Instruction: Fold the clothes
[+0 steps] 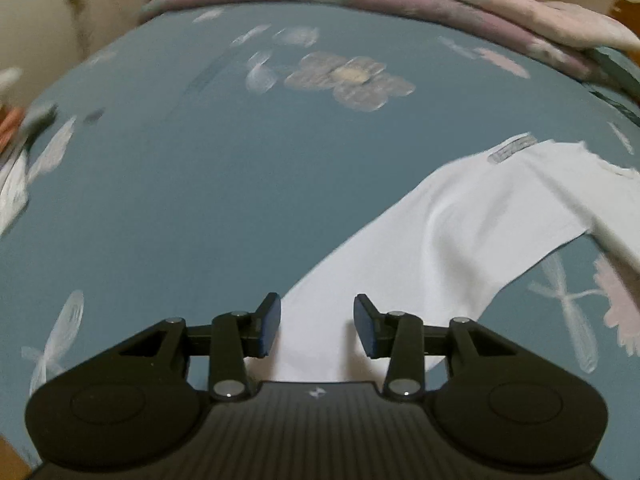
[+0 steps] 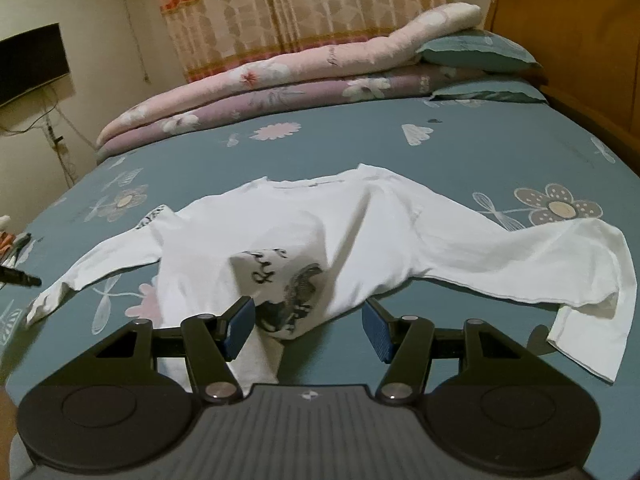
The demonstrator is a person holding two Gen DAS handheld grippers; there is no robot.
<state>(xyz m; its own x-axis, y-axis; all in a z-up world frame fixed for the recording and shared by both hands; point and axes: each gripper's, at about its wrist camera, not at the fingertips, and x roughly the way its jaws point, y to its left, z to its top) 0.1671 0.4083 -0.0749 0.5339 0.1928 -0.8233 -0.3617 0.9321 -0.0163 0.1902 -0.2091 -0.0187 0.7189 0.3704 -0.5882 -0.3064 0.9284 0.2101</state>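
Note:
A white long-sleeved shirt [image 2: 360, 232] lies crumpled on the teal flowered bed sheet [image 2: 460, 152], both sleeves spread out. Its lower edge is turned up and shows a black print [image 2: 296, 292]. My right gripper [image 2: 308, 330] is open at the shirt's near edge, with the turned-up cloth lying between its blue pads, close to the left pad [image 2: 240, 326]. In the blurred left wrist view, my left gripper [image 1: 318, 326] is open over one white sleeve [image 1: 440, 240], which runs from between the pads up to the right. The cuff is hidden under the gripper body.
Folded pink and mauve quilts [image 2: 248, 92] and teal pillows [image 2: 480, 54] lie along the bed's far side. A wooden headboard [image 2: 568, 28] stands at the right, a patterned curtain [image 2: 300, 8] behind. A dark object [image 2: 20, 278] pokes in at the left edge.

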